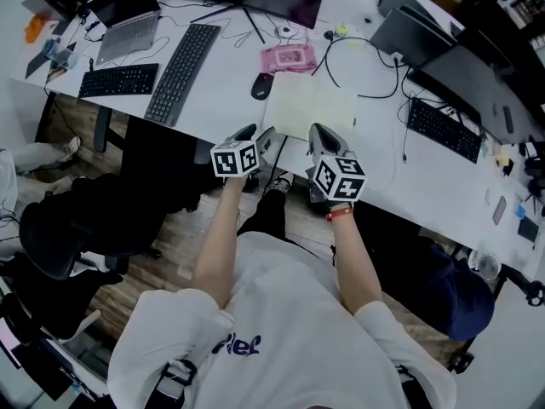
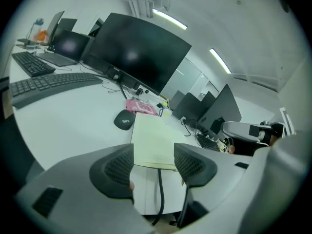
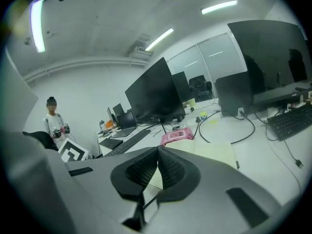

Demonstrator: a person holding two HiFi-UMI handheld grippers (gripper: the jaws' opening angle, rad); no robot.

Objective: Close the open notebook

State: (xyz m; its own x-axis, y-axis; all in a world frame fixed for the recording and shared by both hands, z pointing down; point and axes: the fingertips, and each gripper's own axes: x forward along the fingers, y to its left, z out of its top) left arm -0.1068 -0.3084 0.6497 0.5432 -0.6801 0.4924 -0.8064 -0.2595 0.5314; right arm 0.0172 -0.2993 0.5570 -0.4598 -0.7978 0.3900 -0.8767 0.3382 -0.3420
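Grey left gripper (image 2: pixel 153 165) jaws apart, empty; open pale-yellow paper notebook (image 2: pixel 152 139) at twelve o'clock, black oval mouse (image 2: pixel 124 120) at ten.

notebook (image 1: pixel 311 105): matt paper (cream) | desk (image 1: pixel 228 100): smooth white | floor (image 1: pixel 183 239): wood

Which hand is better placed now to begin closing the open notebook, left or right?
Probably left: the left tool has its jaws apart, aimed at the near edge of the notebook. The right tool has its jaws together.
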